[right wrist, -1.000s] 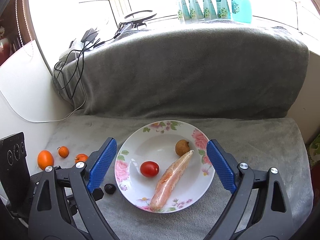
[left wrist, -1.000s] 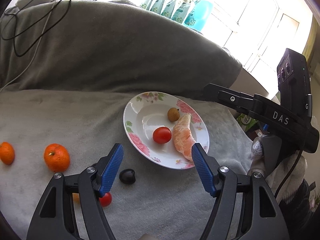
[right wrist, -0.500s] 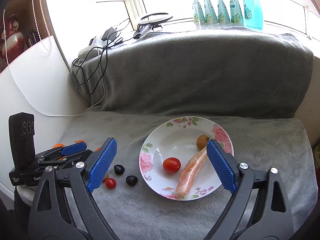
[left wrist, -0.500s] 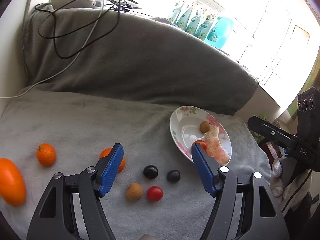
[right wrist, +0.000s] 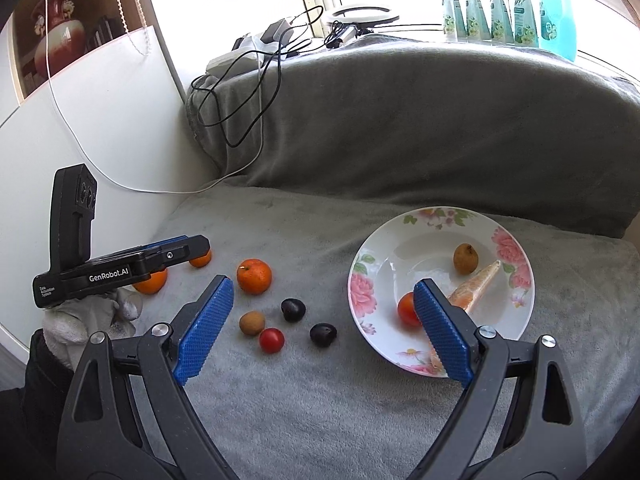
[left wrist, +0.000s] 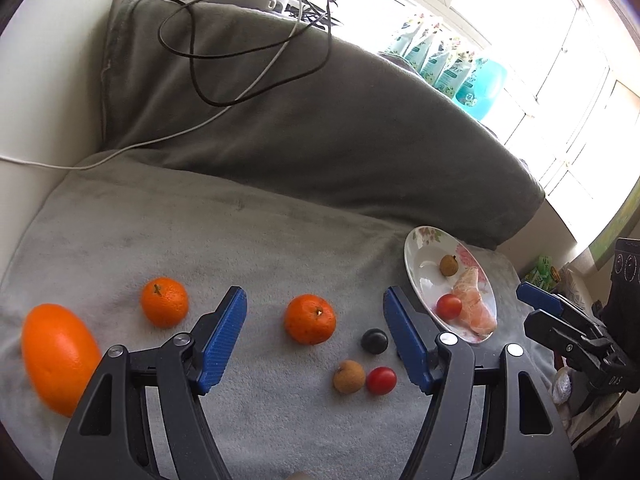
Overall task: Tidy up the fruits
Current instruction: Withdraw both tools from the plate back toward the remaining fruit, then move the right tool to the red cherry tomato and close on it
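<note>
A flowered plate [right wrist: 360, 292] on the grey blanket holds a longan [right wrist: 466, 258], a cherry tomato [right wrist: 408, 309] and a peeled mandarin piece [right wrist: 474, 286]. Left of it lie two dark plums [right wrist: 293, 309], a loose longan [left wrist: 349, 376], a second tomato [left wrist: 381, 380], two mandarins [left wrist: 310, 319] and a large orange [left wrist: 58, 356]. My left gripper [left wrist: 313, 294] hangs open and empty over the nearer mandarin. My right gripper [right wrist: 323, 283] is open and empty above the small loose fruits, its right finger in front of the plate.
A blanket-covered backrest [right wrist: 440, 120] rises behind, with cables [left wrist: 248, 40] and a power strip on top. Bottles [right wrist: 500, 12] line the window sill. A white wall [right wrist: 100, 120] borders the left side. A gloved hand [right wrist: 80, 316] holds the left gripper.
Both grippers have swung left, away from the plate. The plate has slid to the right in both views, and the loose fruits on the blanket have come between the fingers.
</note>
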### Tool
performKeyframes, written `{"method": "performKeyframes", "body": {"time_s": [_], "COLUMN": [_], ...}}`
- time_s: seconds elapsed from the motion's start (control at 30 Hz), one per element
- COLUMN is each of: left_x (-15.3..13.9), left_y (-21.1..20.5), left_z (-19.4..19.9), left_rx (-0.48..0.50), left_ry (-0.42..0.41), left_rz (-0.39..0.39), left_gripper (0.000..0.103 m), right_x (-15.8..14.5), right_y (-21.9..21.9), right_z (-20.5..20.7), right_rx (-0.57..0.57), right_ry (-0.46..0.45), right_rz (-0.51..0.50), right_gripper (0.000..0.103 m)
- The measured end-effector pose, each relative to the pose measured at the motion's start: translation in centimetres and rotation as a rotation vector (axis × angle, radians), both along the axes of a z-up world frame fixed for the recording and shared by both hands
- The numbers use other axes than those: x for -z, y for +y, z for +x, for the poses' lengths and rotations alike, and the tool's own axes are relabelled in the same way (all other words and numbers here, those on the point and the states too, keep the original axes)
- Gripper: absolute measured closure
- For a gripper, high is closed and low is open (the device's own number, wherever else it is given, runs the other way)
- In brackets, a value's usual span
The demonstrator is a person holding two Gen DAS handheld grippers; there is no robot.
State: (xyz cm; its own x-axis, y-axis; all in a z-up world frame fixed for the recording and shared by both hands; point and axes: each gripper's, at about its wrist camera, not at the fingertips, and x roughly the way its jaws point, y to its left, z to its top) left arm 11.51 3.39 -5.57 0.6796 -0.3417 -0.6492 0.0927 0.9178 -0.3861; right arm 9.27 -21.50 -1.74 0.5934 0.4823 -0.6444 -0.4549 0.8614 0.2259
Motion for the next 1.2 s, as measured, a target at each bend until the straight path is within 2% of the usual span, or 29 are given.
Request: {"method": "performKeyframes", "body": {"time_s": [0.3, 0.37, 0.57, 0.9, 1.03, 1.2], "left_x": [1.9, 2.2, 2.7, 3.7, 3.9, 4.0], "left_y": [0.3, 0.2, 0.0, -0.7, -1.5, -2.6], "left_z": [0.6, 0.7, 1.1, 1.8, 2.0, 2.2], "left_rx": [0.009, 0.012, 0.02, 0.042, 0.058, 0.082], "left_ry": [0.045, 0.052, 0.065, 0.084, 0.086, 0.084], "left_rz": [-0.029, -0.032, -0.036, -0.027, 0.01, 0.069], "left_gripper": [0.033, 0.033, 0.033, 0.04, 0.047, 0.051], "right_x": [2.3, 3.0, 4.9, 6.9, 7.5, 8.2], "right_y": [2.6, 3.3, 4.6, 6.2, 6.7, 7.0], "right_z": [-0.8, -0.8, -0.6, 0.2, 0.5, 1.2], "right_rx": [-0.072, -0.088, -0.129, -0.164, -0.178, -0.176], "right_ry": [0.04, 0.054, 0.097, 0.135, 0.143, 0.157], "right_rz": [-0.036, -0.055, -0.075, -0.114, -0.129, -0.136], "right_gripper": [0.011, 0.023, 0.04, 0.052, 0.06, 0.063]}}
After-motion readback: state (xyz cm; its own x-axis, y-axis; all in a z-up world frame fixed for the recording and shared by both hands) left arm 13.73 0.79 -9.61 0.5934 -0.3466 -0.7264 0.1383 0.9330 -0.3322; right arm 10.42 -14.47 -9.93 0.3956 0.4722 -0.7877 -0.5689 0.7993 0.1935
